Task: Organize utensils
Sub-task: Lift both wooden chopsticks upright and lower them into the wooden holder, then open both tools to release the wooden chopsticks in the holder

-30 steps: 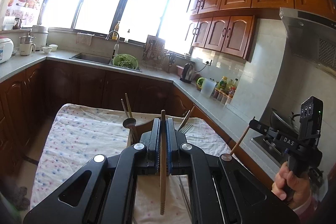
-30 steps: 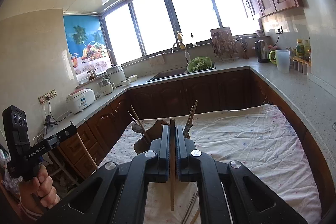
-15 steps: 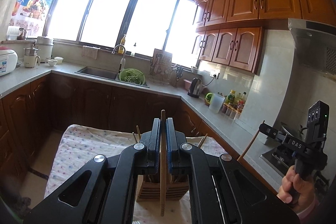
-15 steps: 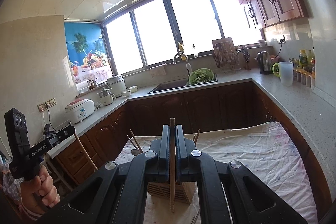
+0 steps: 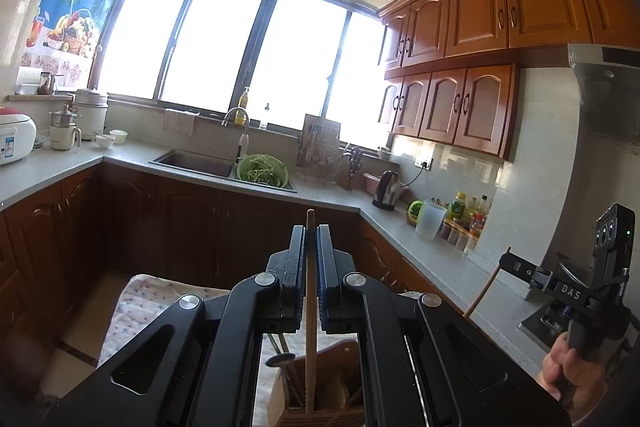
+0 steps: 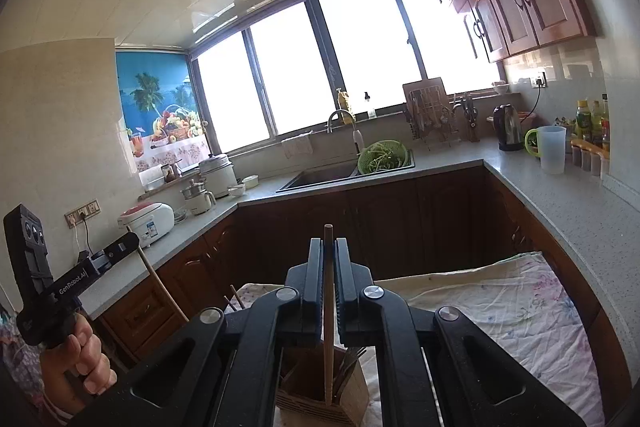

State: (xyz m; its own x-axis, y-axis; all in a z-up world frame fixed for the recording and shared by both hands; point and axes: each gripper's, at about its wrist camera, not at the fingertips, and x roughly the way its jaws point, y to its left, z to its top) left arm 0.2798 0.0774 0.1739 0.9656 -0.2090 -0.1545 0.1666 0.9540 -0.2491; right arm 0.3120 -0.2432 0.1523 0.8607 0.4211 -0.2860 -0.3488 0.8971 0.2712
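Observation:
My left gripper (image 5: pixel 311 235) is shut on a wooden chopstick (image 5: pixel 310 339) that hangs upright, its lower tip at the top of the wooden utensil holder (image 5: pixel 320 413). My right gripper (image 6: pixel 328 249) is shut on a second wooden chopstick (image 6: pixel 328 347), upright above the same holder (image 6: pixel 320 395). The holder stands on the cloth-covered table (image 6: pixel 520 307) and contains a ladle (image 5: pixel 281 361), forks (image 6: pixel 348 367) and other chopsticks. Each gripper shows in the other's view: the right one (image 5: pixel 505 259) and the left one (image 6: pixel 134 239), each held in a hand.
A grey counter (image 5: pixel 192 153) runs around the room with a sink (image 5: pixel 196 163), a green colander (image 5: pixel 262 171), a kettle (image 5: pixel 386 189), a plastic jug (image 6: pixel 552 149) and a rice cooker (image 6: pixel 148 219). Dark cabinets (image 6: pixel 380 227) stand behind the table.
Both grippers have lifted and tilted up while gripping their chopsticks. The holder has dropped to the bottom of both views, and more of the ceiling and windows shows.

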